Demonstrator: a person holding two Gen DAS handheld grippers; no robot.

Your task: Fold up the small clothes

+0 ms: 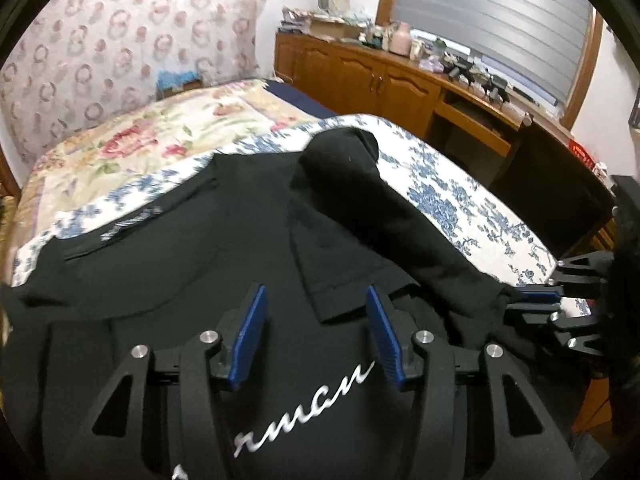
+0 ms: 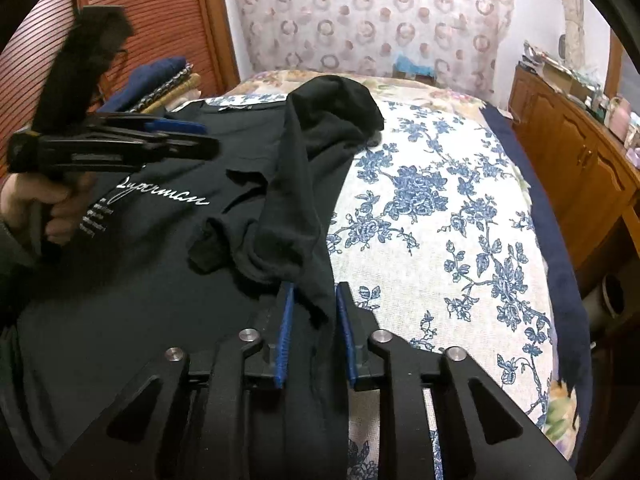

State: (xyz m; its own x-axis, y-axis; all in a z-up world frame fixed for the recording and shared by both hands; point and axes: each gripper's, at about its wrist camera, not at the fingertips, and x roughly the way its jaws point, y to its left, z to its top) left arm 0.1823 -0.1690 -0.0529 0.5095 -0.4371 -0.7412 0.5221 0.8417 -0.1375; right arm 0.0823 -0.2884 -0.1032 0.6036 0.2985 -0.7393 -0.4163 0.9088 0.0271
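Black shirt (image 2: 160,272) with white script lettering (image 2: 164,194). White bedspread (image 2: 440,240) printed with blue flowers. Cream quilt (image 1: 132,136) with pink roses. Blue pads (image 1: 250,336) on black hand-held gripper (image 1: 316,336). Brown wooden cabinets (image 1: 360,76).

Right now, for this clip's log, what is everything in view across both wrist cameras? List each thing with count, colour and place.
Black T-shirt with white script lettering: one, spread on the bed, its right side lifted and folded over.
Blue-and-white floral bedsheet: one, under the shirt.
Pink-and-cream floral quilt: one, farther up the bed.
Patterned upholstered headboard: one, pink rings on cream, at the bed's head.
Brown wooden cabinet: one, along the wall, top cluttered with small items.
Folded fabrics stack: navy and patterned, beside the bed by the slatted wooden door.
Left gripper: black with blue pads, open, above the shirt.
Right gripper: black with blue pads, shut on the shirt's edge.
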